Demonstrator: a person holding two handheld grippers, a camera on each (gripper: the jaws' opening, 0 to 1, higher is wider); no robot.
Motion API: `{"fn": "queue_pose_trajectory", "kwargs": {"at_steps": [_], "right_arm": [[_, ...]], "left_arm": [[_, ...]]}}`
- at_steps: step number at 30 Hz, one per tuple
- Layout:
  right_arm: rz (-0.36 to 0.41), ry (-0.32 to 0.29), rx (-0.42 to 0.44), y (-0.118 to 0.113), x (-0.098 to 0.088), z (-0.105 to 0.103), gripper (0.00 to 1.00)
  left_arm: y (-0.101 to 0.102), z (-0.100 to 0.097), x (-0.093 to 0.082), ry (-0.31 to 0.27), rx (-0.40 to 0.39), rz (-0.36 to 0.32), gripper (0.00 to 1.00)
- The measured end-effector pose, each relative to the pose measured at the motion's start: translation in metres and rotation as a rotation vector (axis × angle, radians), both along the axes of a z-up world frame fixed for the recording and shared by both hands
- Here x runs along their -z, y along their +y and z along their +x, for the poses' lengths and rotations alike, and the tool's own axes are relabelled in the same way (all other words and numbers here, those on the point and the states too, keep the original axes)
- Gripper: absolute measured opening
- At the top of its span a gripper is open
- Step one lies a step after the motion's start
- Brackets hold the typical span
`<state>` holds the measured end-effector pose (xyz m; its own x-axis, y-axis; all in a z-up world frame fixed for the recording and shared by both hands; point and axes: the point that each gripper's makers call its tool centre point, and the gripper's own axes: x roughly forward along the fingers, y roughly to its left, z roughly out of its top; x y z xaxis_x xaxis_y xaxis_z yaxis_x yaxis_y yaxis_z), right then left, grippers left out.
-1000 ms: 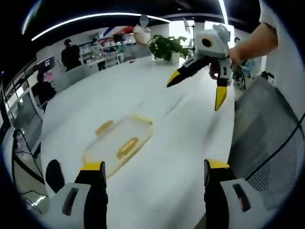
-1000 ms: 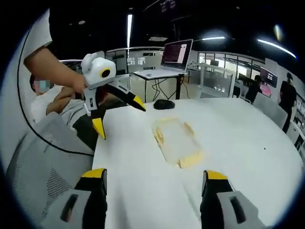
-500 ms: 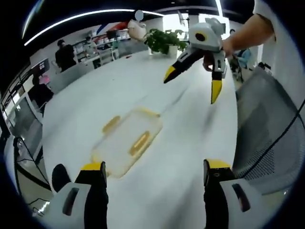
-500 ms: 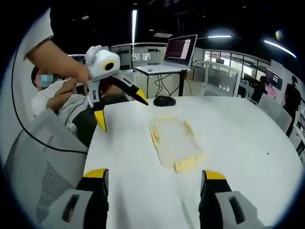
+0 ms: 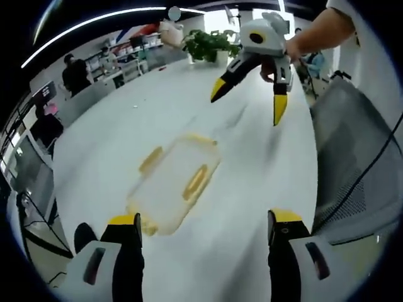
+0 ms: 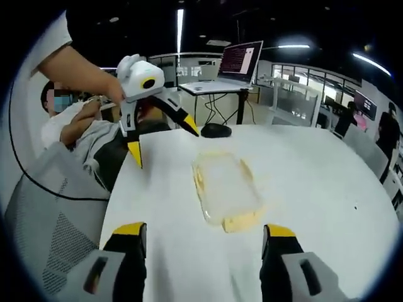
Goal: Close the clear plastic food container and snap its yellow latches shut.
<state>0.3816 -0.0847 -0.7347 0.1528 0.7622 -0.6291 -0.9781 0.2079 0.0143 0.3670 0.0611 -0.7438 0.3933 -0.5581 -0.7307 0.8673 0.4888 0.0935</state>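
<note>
A: Since a second ago? Left gripper view first.
B: Container (image 5: 173, 189) now sits closer in and nearer centre, though that is mostly the camera moving. The right gripper (image 5: 247, 104) has come higher in the view, from the upper right, held by a hand (image 5: 296, 47).

A: Left gripper (image 5: 201, 229) jaws?
B: Wide apart, nothing between them, yellow tips at the bottom of the view, above the worktop (image 5: 264, 170).

A: Where is the container there?
B: Flat on the white worktop, ahead of the left-hand jaw, clear with yellow latches (image 5: 195, 182) along its sides. Whether the latches are snapped, cannot tell. A potted plant (image 5: 208, 44) stands at the far end, and a mesh chair (image 5: 352, 157) is at the right.

A: Right gripper view?
B: Container (image 6: 225, 187) is mid-worktop (image 6: 315, 182), ahead of the right gripper (image 6: 203, 234), which is spread open and holding nothing. The left gripper (image 6: 162, 141) hangs at upper left, also open and empty, well apart from the container. A black mouse (image 6: 217, 131) lies on the worktop beyond the container, with a laptop (image 6: 236, 66) on a stand behind it.
</note>
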Motion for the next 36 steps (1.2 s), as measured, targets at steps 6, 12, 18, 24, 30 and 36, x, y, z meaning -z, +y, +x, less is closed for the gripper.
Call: {"fn": "queue_pose_trajectory", "kwargs": {"at_steps": [6,12,18,24,30,36], "right_arm": [[-0.001,0.005,-0.016,0.005,-0.001,0.003,0.75],[-0.032,-0.004,-0.032,0.007,0.004,0.009,0.73],[-0.062,-0.020,-0.040,0.010,0.007,0.019,0.73],[-0.085,-0.040,-0.048,0.012,0.008,0.028,0.71],[-0.119,-0.046,-0.072,0.016,0.015,0.032,0.70],[-0.145,-0.049,-0.090,0.020,0.020,0.038,0.69]], "left_arm": [[0.007,0.007,0.004,0.001,0.026,0.034,0.80],[0.010,0.014,0.005,-0.001,0.046,0.059,0.80],[0.012,0.024,0.008,-0.003,0.069,0.081,0.79],[0.014,0.029,0.014,-0.006,0.126,0.144,0.78],[0.017,0.033,0.019,-0.009,0.177,0.198,0.78],[0.021,0.044,0.020,-0.015,0.209,0.222,0.75]]}}
